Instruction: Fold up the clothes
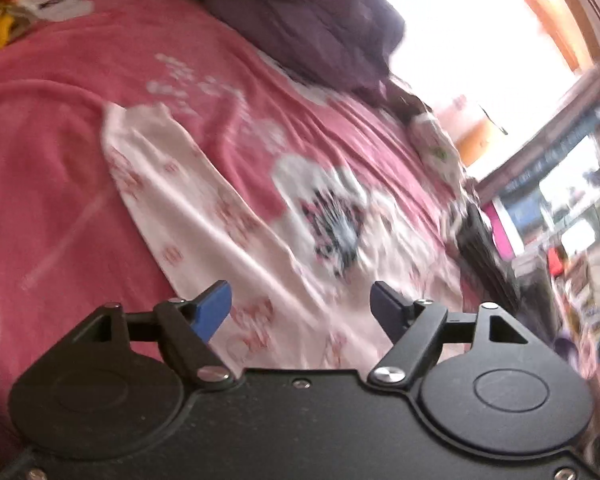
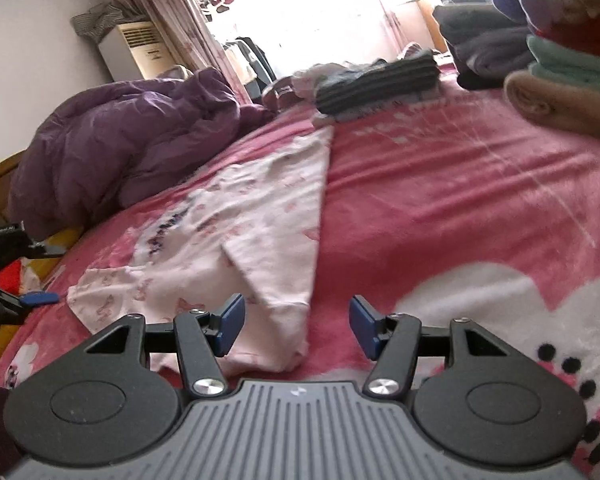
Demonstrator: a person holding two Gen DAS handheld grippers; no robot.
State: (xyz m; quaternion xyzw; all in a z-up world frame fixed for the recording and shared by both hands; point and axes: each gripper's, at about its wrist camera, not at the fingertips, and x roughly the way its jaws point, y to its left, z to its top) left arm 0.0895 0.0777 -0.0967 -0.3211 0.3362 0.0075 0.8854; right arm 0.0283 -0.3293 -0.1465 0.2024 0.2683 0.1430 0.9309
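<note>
A pale pink garment with a small red print (image 1: 236, 216) lies spread on the pink blanket (image 1: 52, 128). It has a dark graphic (image 1: 336, 224) on its front. My left gripper (image 1: 302, 310) is open and empty, just above the garment's near part. In the right wrist view the same garment (image 2: 256, 220) lies partly folded, with one flap turned over. My right gripper (image 2: 296, 326) is open and empty, over the garment's near corner and the pink blanket (image 2: 440, 208).
A purple quilted jacket (image 2: 124, 144) lies at the bed's left side and shows in the left wrist view (image 1: 300, 12). Folded dark clothes (image 2: 376, 80) sit at the far end. Stacked folded clothes (image 2: 560, 68) stand at the right. Shelves (image 1: 572, 200) lie beyond the bed.
</note>
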